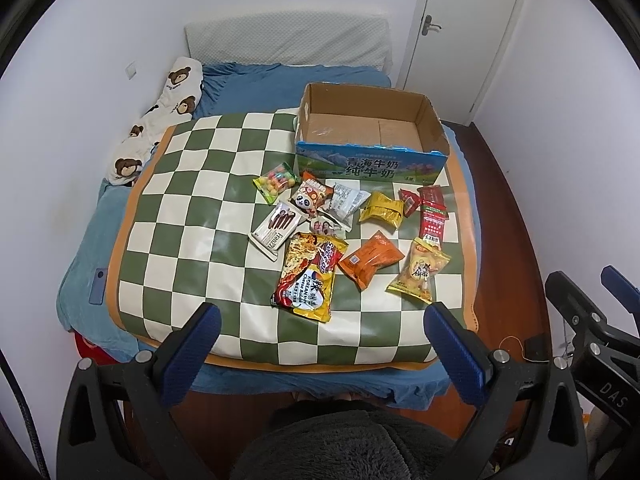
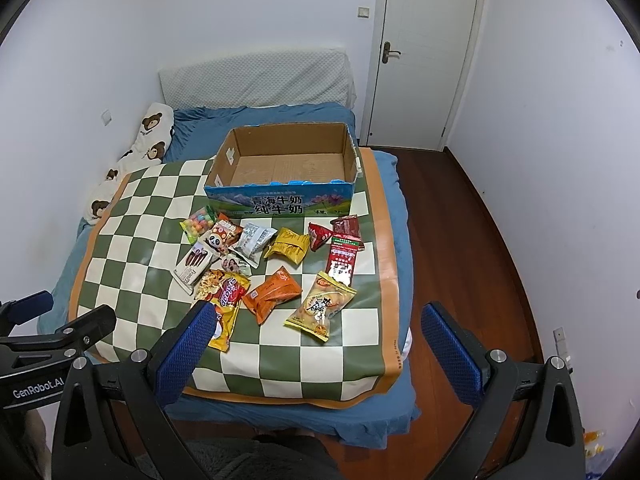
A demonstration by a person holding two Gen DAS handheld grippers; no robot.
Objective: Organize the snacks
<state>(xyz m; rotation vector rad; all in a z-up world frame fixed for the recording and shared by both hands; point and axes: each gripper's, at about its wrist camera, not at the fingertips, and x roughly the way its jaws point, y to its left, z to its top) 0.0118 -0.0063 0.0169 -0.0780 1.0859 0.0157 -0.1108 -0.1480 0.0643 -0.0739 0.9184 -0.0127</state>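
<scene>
Your left gripper (image 1: 320, 344) has its blue-padded fingers (image 1: 202, 340) spread wide with nothing between them, held above the near edge of the bed. Your right gripper (image 2: 316, 340) is spread just as wide and holds nothing either; its left finger (image 2: 192, 340) overlaps the lower end of the large red-and-yellow noodle packet (image 2: 226, 300) in view, though you cannot tell if it touches. Beyond the fingers the snacks lie scattered on the green-and-cream checkered mat (image 1: 188, 216) that covers the blue bed (image 1: 256, 80): the orange foil pouch (image 1: 370, 260) just beside the noodle packet, the yellow cracker bag (image 1: 422, 272) to its right, the long red sausage pack (image 1: 432, 216) behind that, the gold wrapped packet (image 1: 380, 210), and the white chocolate-stick box (image 1: 276, 228) on the left. Behind them all stands the open cardboard milk carton box (image 1: 372, 168), with only its brown floor showing inside.
</scene>
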